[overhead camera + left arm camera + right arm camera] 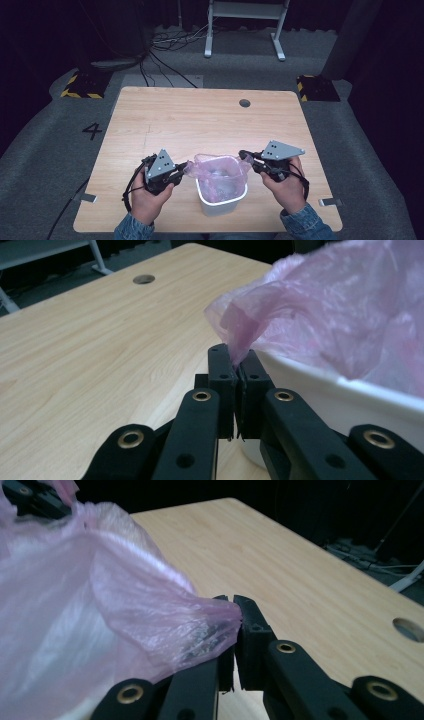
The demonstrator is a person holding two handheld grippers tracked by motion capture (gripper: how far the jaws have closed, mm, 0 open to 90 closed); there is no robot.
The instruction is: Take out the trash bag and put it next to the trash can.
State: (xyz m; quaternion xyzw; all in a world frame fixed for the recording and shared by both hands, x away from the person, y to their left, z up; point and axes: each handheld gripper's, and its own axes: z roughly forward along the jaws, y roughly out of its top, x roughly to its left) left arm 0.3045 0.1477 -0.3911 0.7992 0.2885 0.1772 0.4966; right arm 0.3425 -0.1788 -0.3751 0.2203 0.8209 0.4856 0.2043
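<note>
We have the thin pink bag (pixel 220 167) lining the white bin (pixel 221 200) near the table's (pixel 200 115) front edge. Left gripper (pixel 239 362) and right gripper (pixel 231 605) each pinch its rim. It looks flimsy, slippery and tearable; we should hold gathered edge folds.

Thin crinkled plastic bag (pixel 345 315), glossy bin (pixel 350 405), matt wood table (pixel 100 350).

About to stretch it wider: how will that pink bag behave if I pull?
Pink bag looks thin and floppy: it bunches where each claw pinches it, so may tear or slip. The white bin looks light and may tip or slide.
</note>
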